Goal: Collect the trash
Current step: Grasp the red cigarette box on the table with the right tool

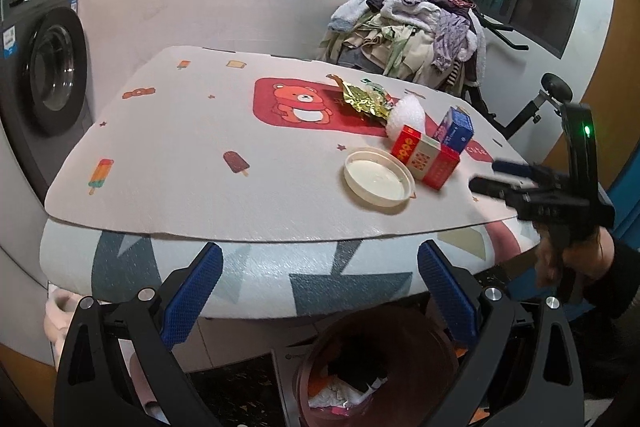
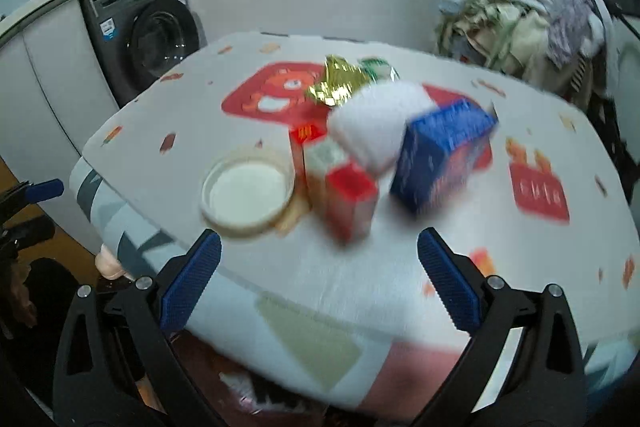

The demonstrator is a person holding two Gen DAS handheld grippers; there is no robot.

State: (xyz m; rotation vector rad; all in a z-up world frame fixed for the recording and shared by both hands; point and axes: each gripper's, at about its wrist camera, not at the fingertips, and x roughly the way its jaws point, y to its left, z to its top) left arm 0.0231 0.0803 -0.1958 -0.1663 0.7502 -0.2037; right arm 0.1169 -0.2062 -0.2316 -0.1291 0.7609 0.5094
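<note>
Five pieces left: I count a round plastic lid (image 1: 379,178), a red carton (image 1: 425,155), a blue carton (image 1: 455,127), a white foam wad (image 1: 406,115) and a crumpled gold foil wrapper (image 1: 365,98), all clustered on the right half of the table mat (image 1: 180,155)
Bin: the reddish trash bin (image 1: 376,367) stands on the floor under the table's near edge, already holding some scraps
Left gripper (image 1: 318,291): fingers spread wide, nothing between them, hanging above the bin and short of the table edge
Right gripper (image 2: 320,279): fingers also spread and empty, pointed at the cluster; its view is blurred by motion, so I cannot judge fine gaps
Red carton handling: I judge it light and stiff; it lies nearest the right gripper, touching the lid's far side, so I would pinch across its narrow faces
Lid handling: shallow and likely slick; I would take it by the rim
Foil and foam: both soft and springy, so a firm squeeze anywhere should hold
Risk: cartons sit close together and one may get nudged
</note>
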